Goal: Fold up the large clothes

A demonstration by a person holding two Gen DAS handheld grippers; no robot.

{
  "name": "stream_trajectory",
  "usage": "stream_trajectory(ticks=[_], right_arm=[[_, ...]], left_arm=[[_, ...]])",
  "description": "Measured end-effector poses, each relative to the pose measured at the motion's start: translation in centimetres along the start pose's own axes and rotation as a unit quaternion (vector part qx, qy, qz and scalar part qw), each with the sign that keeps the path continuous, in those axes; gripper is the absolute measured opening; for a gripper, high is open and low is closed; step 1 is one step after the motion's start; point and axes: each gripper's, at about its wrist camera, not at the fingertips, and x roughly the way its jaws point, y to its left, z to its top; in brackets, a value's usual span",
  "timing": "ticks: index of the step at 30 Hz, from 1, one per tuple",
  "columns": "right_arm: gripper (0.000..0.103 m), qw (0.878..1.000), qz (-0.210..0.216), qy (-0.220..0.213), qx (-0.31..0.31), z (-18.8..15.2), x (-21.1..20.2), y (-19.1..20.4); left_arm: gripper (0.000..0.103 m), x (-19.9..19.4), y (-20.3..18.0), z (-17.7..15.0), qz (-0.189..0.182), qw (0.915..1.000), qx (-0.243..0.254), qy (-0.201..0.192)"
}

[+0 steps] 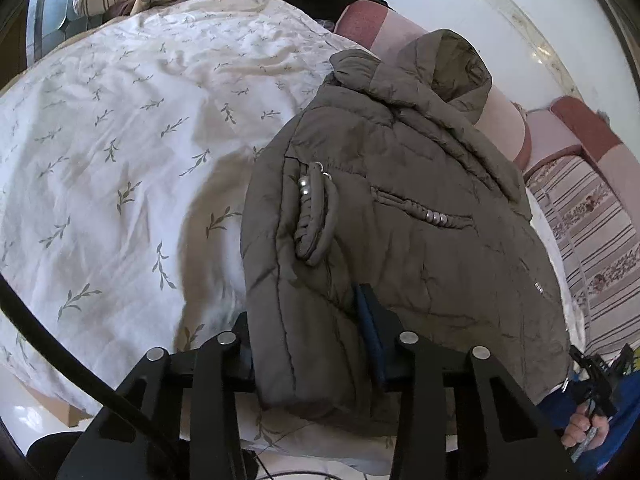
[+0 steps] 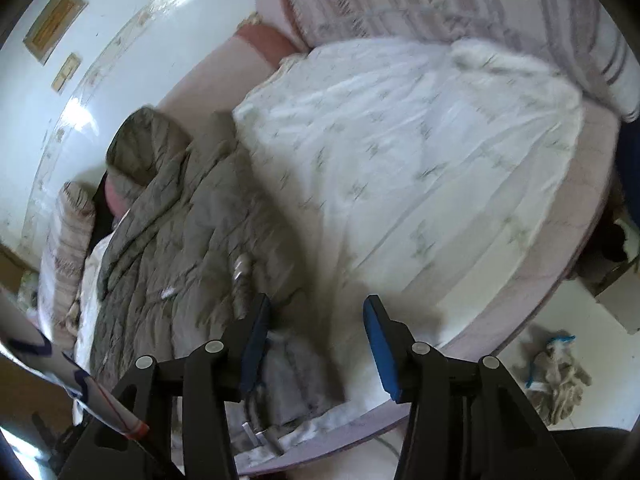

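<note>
Padded jacket [image 1: 400, 220] hem over one finger

left wrist view: the left finger of the left gripper [image 1: 308, 344] is hidden behind the hem fold of the grey-brown padded jacket [image 1: 400, 208]; only the blue edge of its right pad shows. at the lower right edge, a hand [image 1: 582, 428] on a dark handle is cut off. right wrist view: the whole picture is motion-blurred; the leaf print of the white bedspread [image 2: 420, 168] ahead of the right gripper [image 2: 316, 344] is smeared, and the floor heap [image 2: 560, 376] to its right is unidentifiable.
</note>
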Motion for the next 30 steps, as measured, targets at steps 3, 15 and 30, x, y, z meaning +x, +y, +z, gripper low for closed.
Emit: stream_trajectory(ticks=[3, 15, 30], right_arm=[[0.047, 1.0, -0.001, 0.002, -0.006, -0.3, 0.1, 0.4], [0.009, 0.994, -0.067, -0.034, -0.078, -0.4, -0.8, 2.3], [0.007, 0.978, -0.066, -0.138, -0.142, -1.1, -4.3, 5.0]], left_arm=[[0.033, -0.3, -0.5, -0.4, 0.004, 0.9999, 0.012, -0.003], [0.029, -1.6, -3.2, -3.7, 0.005, 0.9967, 0.082, -0.002], [0.046, -5.8, -3.3, -0.4, 0.063, 0.9911, 0.083, -0.083]])
